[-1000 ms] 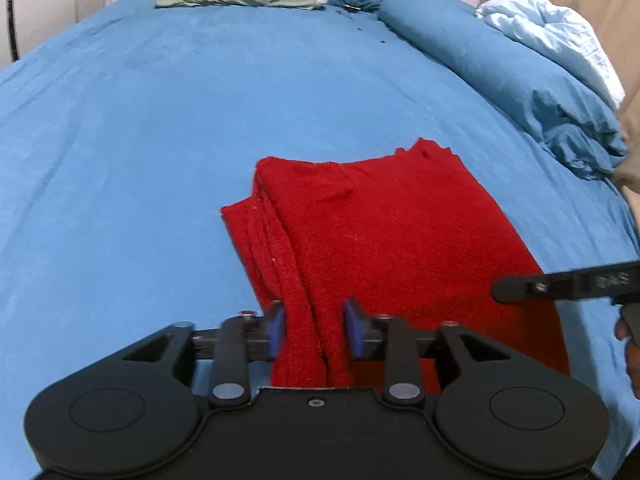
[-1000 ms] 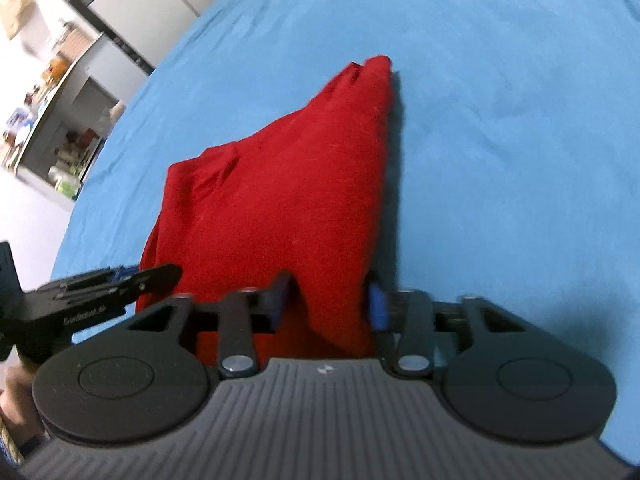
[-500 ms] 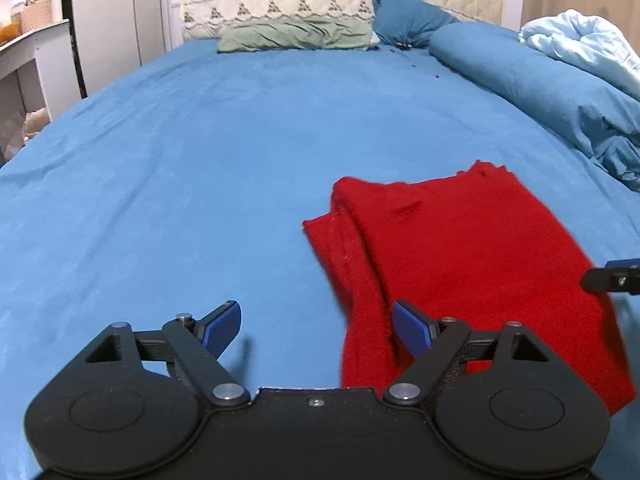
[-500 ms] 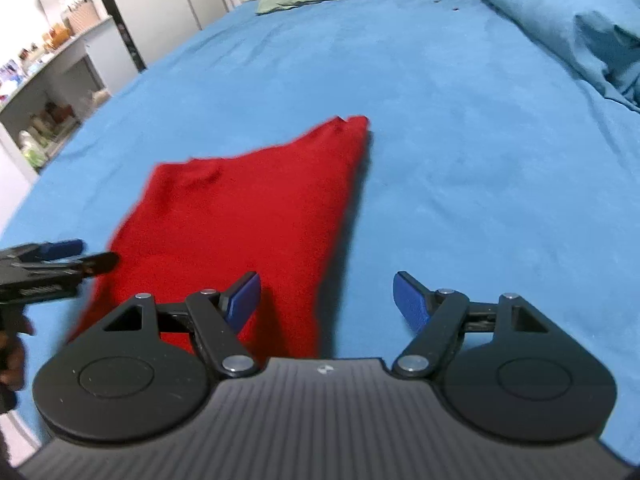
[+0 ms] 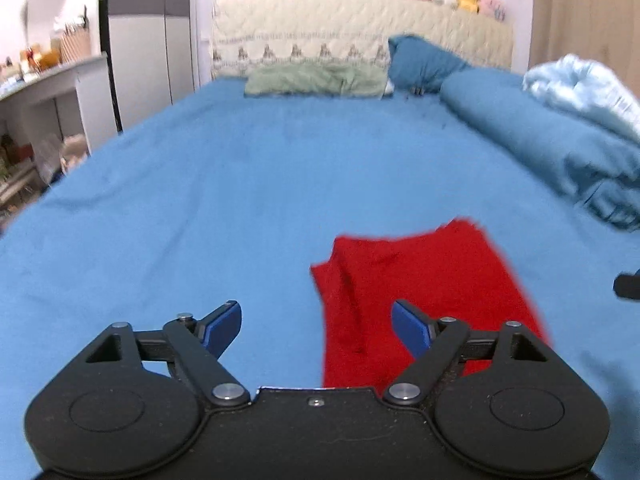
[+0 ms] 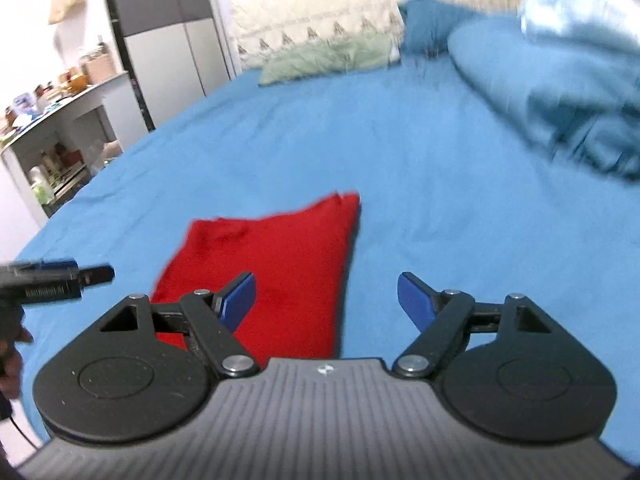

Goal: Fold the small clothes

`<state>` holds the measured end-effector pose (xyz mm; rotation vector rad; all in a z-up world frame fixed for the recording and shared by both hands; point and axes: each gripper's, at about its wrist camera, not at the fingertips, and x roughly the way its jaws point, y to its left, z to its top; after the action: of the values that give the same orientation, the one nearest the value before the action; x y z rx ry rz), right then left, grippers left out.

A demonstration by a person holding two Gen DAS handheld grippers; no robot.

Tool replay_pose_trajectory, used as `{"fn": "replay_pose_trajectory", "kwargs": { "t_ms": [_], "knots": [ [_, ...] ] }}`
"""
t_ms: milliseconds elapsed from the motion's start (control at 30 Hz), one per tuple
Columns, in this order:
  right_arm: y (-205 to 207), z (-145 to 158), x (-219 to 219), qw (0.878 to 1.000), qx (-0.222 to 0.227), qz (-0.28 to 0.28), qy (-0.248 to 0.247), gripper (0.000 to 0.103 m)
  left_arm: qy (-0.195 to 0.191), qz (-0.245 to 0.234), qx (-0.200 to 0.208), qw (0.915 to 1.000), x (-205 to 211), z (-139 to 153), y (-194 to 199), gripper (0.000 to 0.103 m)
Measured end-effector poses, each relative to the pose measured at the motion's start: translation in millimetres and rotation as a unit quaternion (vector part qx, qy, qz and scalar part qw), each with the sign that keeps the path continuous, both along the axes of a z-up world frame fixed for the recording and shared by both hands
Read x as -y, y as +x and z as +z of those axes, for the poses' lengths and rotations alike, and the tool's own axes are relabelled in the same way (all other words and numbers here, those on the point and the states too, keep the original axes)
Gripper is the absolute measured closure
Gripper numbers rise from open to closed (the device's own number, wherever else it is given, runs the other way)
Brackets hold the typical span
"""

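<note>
- Blue pads on the left gripper [image 5: 316, 326] stand wide apart, nothing clamped; it hangs clear above the bed, red cloth showing between and behind the right-hand pad.
- Right gripper [image 6: 326, 300]: jaws opening, already wide, nothing gripped; the cloth's edge lies below its left pad, not touching.
- Red garment [image 5: 420, 292] lies folded flat on the blue sheet [image 5: 224, 208], roughly a rectangle, with thicker stacked layers along its left edge in the left wrist view.
- Both grippers near the cloth's close end, one to each side; the left one's tip shows at the left of the right wrist view.
- Further back: rolled blue duvet [image 5: 560, 148] on the right, green pillow [image 5: 316, 80] and cream headboard [image 5: 360, 28] at the far end.
- Views blurred.
</note>
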<state>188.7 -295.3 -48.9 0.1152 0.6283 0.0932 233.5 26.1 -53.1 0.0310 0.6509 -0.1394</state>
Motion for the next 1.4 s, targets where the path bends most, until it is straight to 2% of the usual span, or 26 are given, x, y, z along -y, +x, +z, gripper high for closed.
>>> {"fn": "replay_pose_trajectory", "kwargs": {
  "t_ms": [33, 133, 200, 333, 533, 733, 967, 1400],
  "knots": [
    [-13, 14, -3, 1.0, 0.006, -0.001, -0.011, 0.0, 0.001, -0.004, 0.01, 0.9999, 2, 16, -14, 0.012],
    [-59, 51, -14, 0.999, 0.018, -0.013, -0.033, 0.0, 0.012, -0.009, 0.045, 0.9989, 8, 59, -59, 0.0],
    [-87, 67, -21, 0.999, 0.022, -0.025, -0.043, 0.0, 0.016, -0.012, 0.063, 0.9978, 11, 79, -91, 0.0],
    [-143, 82, -34, 0.997, 0.01, -0.055, -0.049, 0.0, 0.029, -0.007, 0.071, 0.997, 15, 95, -140, 0.0],
    [-207, 81, -44, 0.996, -0.007, -0.072, -0.057, 0.0, 0.049, 0.001, 0.067, 0.9965, 9, 81, -199, 0.0],
    [-239, 69, -54, 0.994, -0.021, -0.075, -0.073, 0.0, 0.048, 0.005, 0.046, 0.9978, -1, 64, -231, 0.0],
    [-250, 59, -61, 0.993, -0.033, -0.081, -0.076, 0.0, 0.045, 0.01, 0.046, 0.9979, -3, 61, -244, 0.0],
    [-253, 58, -62, 0.993, -0.033, -0.081, -0.076, 0.0, 0.047, 0.008, 0.058, 0.9972, -2, 61, -252, 0.0]
  ]
}}
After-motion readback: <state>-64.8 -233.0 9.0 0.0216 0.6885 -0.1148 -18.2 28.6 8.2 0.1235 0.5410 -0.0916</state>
